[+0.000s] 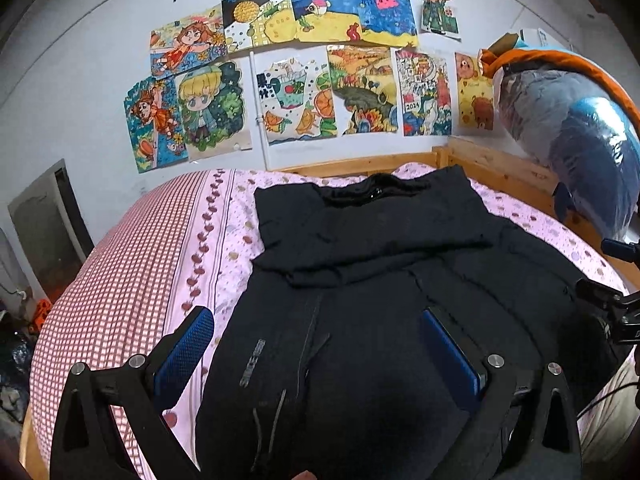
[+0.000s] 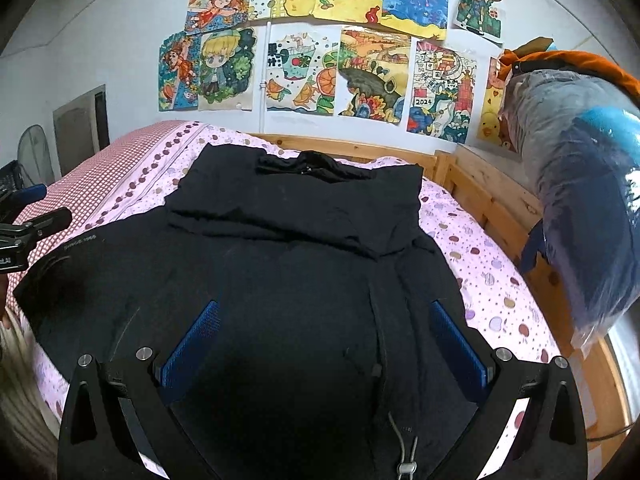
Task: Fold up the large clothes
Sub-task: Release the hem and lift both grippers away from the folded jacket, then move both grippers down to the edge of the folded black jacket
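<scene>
The black coat [image 1: 360, 300] lay spread on the bed [image 1: 140, 260], collar toward the wooden headboard [image 2: 472, 184], with its upper part already doubled into a thick band across the chest. The near hem hung closest to you, drawcord toggle [image 2: 406, 468] dangling at the bottom of the right view. The next fold looked to be bringing that hem up over the band, and you would have done well to take both lower corners at once, each pinch deep enough to catch all the padded layers, then lift evenly so the bulk did not slide sideways on the pink sheet.

Your left hand-held gripper [image 1: 320, 344] hovered over the coat's left half, jaws wide apart and holding nothing; one blue pad [image 1: 188, 344] sat over the sheet's edge, the other over the cloth. Your right hand-held gripper [image 2: 328, 340] hung likewise spread and empty above the coat's middle, both pads over black fabric. Both pointed forward along the bed toward the wall of drawings [image 2: 320, 40], side by side and near level. A plastic-wrapped bundle [image 2: 580, 200] rested on the frame at the right, well clear of the coat.
</scene>
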{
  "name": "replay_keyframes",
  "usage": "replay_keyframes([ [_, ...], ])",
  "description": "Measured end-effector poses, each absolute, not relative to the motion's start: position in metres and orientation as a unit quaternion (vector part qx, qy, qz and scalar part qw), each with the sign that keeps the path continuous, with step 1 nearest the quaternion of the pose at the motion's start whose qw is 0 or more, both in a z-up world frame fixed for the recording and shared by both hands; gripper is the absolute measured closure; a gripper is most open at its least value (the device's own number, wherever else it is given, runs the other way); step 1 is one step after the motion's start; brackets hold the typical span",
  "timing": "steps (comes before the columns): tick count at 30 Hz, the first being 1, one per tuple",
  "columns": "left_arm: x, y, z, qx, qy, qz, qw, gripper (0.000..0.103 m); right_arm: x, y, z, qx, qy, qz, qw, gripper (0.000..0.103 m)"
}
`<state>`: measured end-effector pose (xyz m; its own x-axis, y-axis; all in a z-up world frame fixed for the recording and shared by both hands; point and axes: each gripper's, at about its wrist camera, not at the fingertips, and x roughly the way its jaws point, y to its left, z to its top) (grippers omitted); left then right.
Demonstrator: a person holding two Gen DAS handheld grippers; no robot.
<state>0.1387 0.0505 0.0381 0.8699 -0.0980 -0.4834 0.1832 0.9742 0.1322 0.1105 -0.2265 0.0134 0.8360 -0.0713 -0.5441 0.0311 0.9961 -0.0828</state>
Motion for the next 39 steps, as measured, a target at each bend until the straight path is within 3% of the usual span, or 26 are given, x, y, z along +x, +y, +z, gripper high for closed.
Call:
replay_keyframes([
  [14,0.119,0.051,0.022,0.107,0.248,-0.056,0.961,0.0,0.067,-0.214,0.002,-0.078,0.267,-0.006,0.961,0.001],
  [39,0.063,0.065,-0.027,0.159,0.293,-0.127,0.934,0.0,0.029,-0.193,-0.035,-0.125,0.334,0.025,0.934,0.001],
])
